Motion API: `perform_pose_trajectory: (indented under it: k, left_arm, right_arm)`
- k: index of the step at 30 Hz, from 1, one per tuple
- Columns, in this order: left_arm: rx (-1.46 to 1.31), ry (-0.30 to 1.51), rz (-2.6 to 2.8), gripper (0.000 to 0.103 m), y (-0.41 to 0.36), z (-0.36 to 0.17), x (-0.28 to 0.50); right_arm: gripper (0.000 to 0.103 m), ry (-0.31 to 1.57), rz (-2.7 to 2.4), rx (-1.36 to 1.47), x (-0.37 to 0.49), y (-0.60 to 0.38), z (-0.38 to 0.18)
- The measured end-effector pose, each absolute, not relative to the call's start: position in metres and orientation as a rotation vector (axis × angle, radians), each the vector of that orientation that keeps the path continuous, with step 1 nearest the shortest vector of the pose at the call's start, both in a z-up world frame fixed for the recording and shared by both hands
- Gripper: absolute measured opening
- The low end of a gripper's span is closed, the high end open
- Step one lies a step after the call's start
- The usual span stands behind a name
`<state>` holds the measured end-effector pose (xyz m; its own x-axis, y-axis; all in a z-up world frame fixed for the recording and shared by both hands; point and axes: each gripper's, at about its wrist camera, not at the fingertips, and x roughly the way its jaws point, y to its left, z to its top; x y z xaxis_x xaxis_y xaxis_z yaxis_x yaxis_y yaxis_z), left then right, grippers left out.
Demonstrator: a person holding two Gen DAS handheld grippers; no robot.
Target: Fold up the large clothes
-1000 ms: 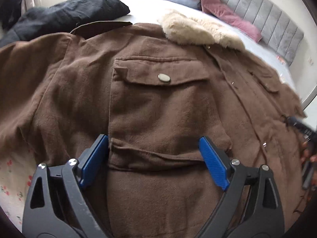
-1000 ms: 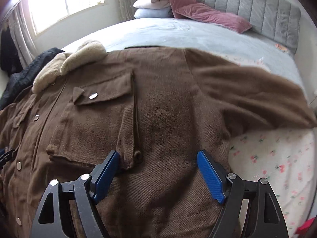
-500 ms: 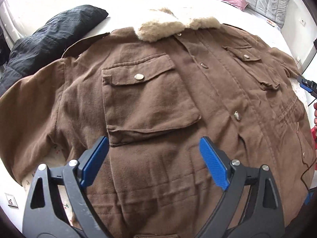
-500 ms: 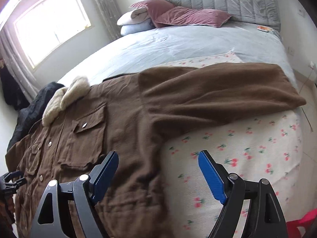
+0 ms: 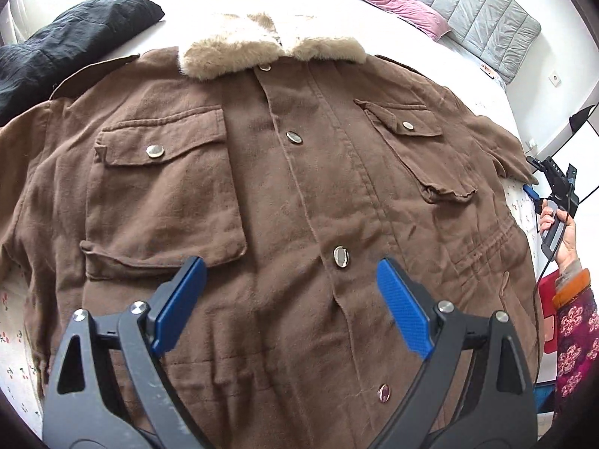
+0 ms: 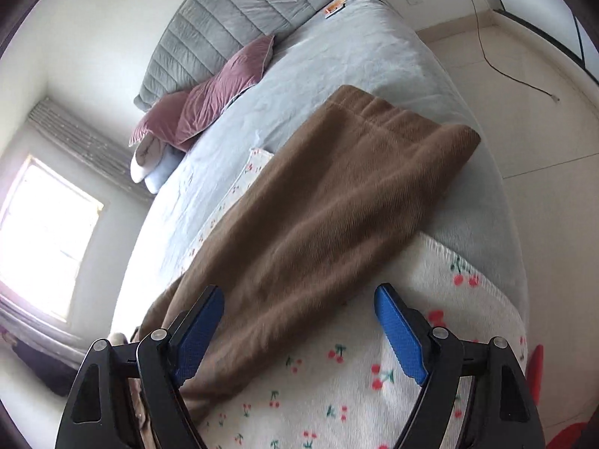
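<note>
A large brown jacket (image 5: 292,194) with a tan fur collar (image 5: 262,48) lies flat, front up and snapped shut, on the bed. My left gripper (image 5: 292,303) is open and empty above the jacket's lower front, near a snap button (image 5: 340,256). My right gripper (image 6: 299,329) is open and empty over the jacket's right sleeve (image 6: 322,209), which stretches out across the bed toward its edge. The right gripper also shows at the right edge of the left wrist view (image 5: 554,183), held in a hand.
A black garment (image 5: 67,56) lies at the bed's far left. Pink pillows (image 6: 209,104) and a grey headboard (image 6: 239,22) are at the head. A cherry-print blanket (image 6: 355,381) lies under the jacket. Floor with a cable (image 6: 505,71) lies beyond the bed's edge.
My left gripper has shifted right, from the left chest pocket to the jacket's centre placket. My right gripper has swung right, from the jacket's body out along the right sleeve.
</note>
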<state>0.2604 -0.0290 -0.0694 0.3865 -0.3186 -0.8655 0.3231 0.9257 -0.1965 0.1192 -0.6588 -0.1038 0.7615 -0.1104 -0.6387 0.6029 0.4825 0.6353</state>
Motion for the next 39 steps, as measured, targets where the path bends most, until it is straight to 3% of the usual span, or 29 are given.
perform_pose_trajectory:
  k: [2, 5, 8, 9, 10, 19, 27, 31, 35, 39]
  left_arm:
    - [-0.006, 1.095, -0.402, 0.092, -0.029, -0.073, 0.261]
    - [-0.022, 1.102, -0.389, 0.092, -0.028, -0.08, 0.265]
    - [-0.035, 1.106, -0.389, 0.092, -0.025, -0.08, 0.268]
    - [-0.035, 1.102, -0.389, 0.092, -0.024, -0.078, 0.268]
    - [-0.032, 1.095, -0.391, 0.093, -0.023, -0.076, 0.269]
    - [-0.111, 1.003, -0.4, 0.092, 0.009, -0.049, 0.284]
    - [-0.175, 0.954, -0.404, 0.092, 0.028, -0.03, 0.302]
    - [-0.226, 0.937, -0.416, 0.092, 0.041, -0.026, 0.304]
    - [-0.261, 0.932, -0.4, 0.092, 0.052, -0.032, 0.31]
    - [-0.298, 0.947, -0.369, 0.092, 0.064, -0.048, 0.321]
  right_arm:
    - [0.077, 0.543, -0.494, 0.991, 0.126, -0.67, -0.107]
    - [0.062, 0.511, -0.572, 0.997, 0.135, -0.686, -0.112]
    - [0.035, 0.509, -0.666, 1.006, 0.139, -0.698, -0.115]
    - [0.018, 0.522, -0.699, 1.018, 0.138, -0.701, -0.113]
    - [0.01, 0.522, -0.709, 1.028, 0.139, -0.702, -0.111]
    - [0.005, 0.347, -0.495, 0.761, 0.149, -0.631, 0.031]
    - [0.006, 0.349, -0.105, 0.493, 0.223, -0.462, 0.14]
    - [0.006, 0.441, 0.111, 0.386, 0.251, -0.358, 0.139]
    - [0.011, 0.606, 0.312, 0.302, 0.274, -0.26, 0.101]
    - [0.036, 0.828, 0.511, 0.328, 0.287, -0.201, 0.038]
